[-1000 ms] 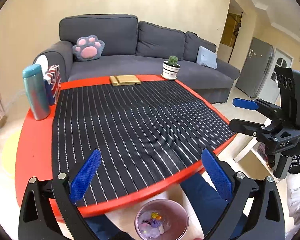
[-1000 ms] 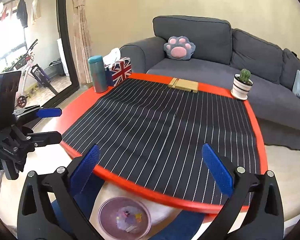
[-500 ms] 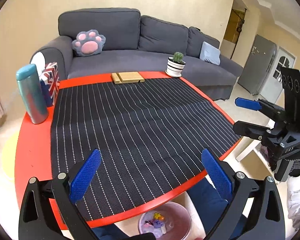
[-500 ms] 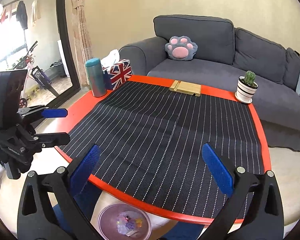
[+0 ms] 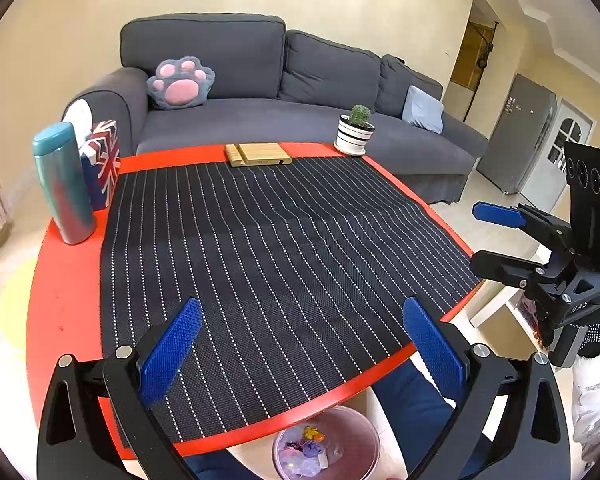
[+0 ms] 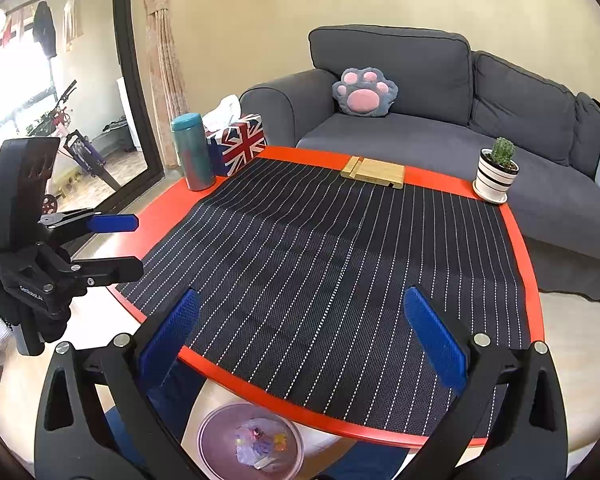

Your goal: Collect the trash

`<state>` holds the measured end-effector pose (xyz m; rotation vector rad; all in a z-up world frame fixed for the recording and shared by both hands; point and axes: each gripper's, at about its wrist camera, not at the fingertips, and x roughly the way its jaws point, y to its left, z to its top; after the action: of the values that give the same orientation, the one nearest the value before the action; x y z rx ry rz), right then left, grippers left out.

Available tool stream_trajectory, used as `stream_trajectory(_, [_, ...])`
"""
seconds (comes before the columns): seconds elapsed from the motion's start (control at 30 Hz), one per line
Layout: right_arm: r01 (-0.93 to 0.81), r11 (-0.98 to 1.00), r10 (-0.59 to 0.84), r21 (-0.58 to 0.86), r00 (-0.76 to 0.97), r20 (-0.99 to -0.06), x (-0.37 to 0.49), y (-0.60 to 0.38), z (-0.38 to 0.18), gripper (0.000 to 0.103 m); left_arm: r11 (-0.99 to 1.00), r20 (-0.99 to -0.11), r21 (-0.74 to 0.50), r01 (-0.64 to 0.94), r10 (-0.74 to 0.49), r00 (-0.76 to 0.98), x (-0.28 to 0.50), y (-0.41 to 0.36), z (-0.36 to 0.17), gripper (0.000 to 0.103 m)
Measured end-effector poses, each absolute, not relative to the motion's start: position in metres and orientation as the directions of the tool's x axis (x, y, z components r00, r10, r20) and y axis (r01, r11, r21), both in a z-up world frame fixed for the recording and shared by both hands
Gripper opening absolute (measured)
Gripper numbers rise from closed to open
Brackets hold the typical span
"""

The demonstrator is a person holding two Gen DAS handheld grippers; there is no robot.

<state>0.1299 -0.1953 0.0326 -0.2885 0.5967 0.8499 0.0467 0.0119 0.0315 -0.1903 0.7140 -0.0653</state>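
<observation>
The table's red rim [image 5: 300, 412] hides part of the trash bin [image 5: 340, 440], its contents too small to identify.

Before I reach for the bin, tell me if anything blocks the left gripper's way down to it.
The table does: its red edge and the mat lie under the open left gripper, and the bin sits partly tucked beneath that edge. Nothing else visible intervenes.

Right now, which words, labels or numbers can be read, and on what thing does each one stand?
"DAS", first letter unsure: on the body of the right claw.
White print on the body of the left claw: too blurred to read.
Marks on the fridge: too small to read.
On the tissue box: a flag only, no words.
</observation>
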Motion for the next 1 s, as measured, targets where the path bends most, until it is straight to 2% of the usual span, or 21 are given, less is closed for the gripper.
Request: stream_trajectory(1.0, [-0.776,0.631,0.612,-0.023,0.516,-0.599,0.1298,-0.1947,0.0346,0.1,0.985,-0.654,-0.173,-0.013,-0.105,0.749,0.0468,0.0131,0.0352,0.097])
